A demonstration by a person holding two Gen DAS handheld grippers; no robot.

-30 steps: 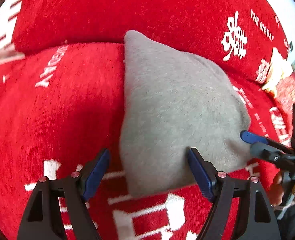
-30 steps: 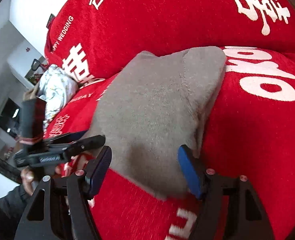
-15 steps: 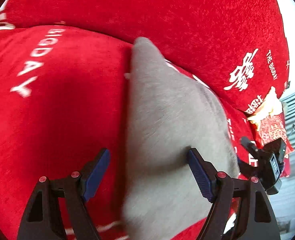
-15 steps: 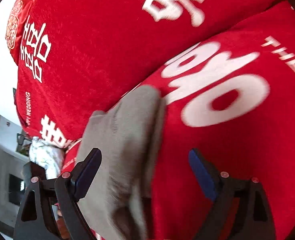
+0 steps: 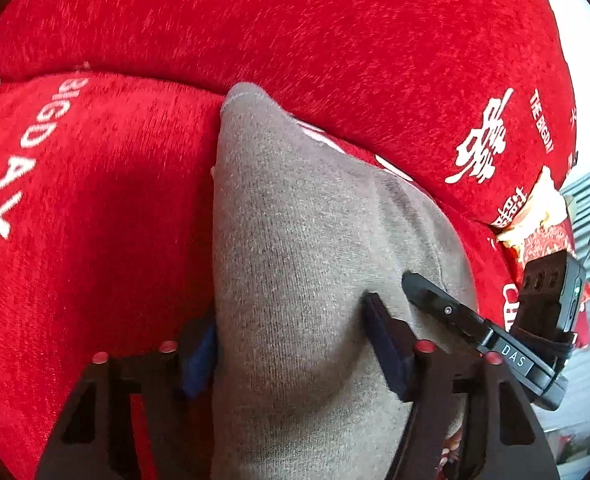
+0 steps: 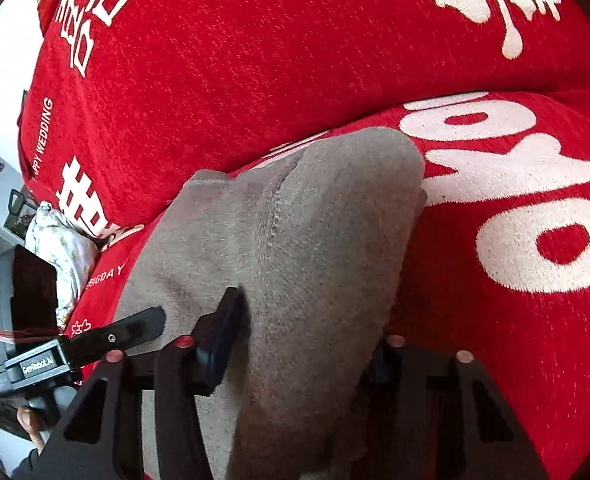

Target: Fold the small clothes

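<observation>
A grey knitted garment (image 5: 295, 248) lies folded on a red sofa seat; it also shows in the right wrist view (image 6: 295, 240). My left gripper (image 5: 291, 344) is closed on the garment's near left edge, the cloth bunched between its blue pads. My right gripper (image 6: 307, 340) is closed on the near right edge, with cloth covering its right finger. Each gripper shows in the other's view: the right one (image 5: 475, 328) beside the left, the left one (image 6: 95, 340) beside the right.
The red sofa seat (image 5: 75, 240) and backrest (image 5: 295, 20) carry white lettering. A patterned cushion (image 5: 535, 216) sits at the seat's right end. A floral cloth bundle (image 6: 59, 248) lies at the left end.
Both grippers moved in onto the garment's near edge and closed on it. The near edge now bunches up between the fingers.
</observation>
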